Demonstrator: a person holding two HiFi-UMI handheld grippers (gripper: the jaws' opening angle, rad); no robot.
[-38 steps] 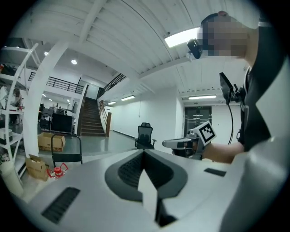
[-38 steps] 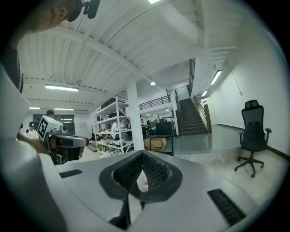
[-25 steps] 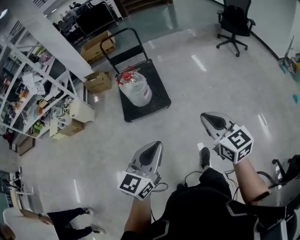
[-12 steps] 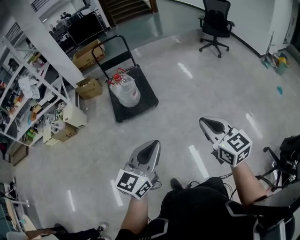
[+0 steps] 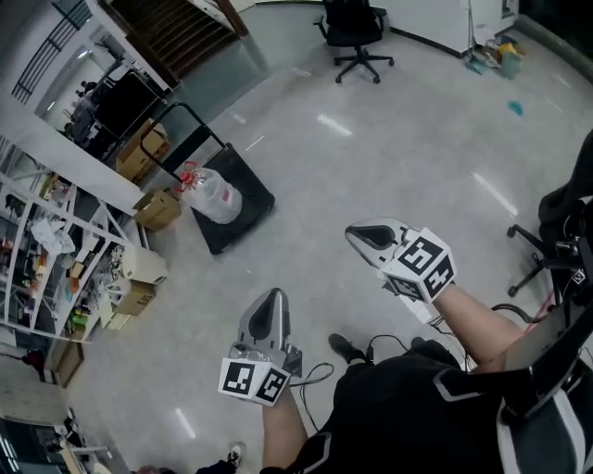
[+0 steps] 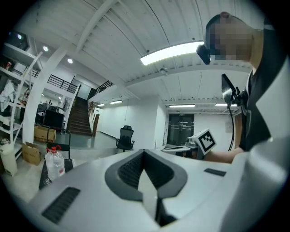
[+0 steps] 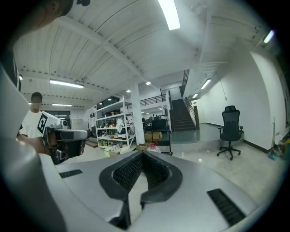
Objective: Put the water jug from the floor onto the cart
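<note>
Nearest, the person's arms reach out over the glossy floor, a gripper in each hand. The left gripper is low in the head view at about six o'clock, its jaws pressed together with nothing between them. The right gripper lies at its two o'clock, jaws likewise together and empty (each has its marker cube at the back).

Further out, at eleven o'clock from the left gripper and well apart from both, the water jug stands on the black cart, red cap up, close to the handle end. Cardboard boxes sit on the floor just beside the cart at its nine o'clock, with crowded shelves beyond them.

Farthest, an office chair stands at twelve o'clock, and stairs rise at eleven.
</note>
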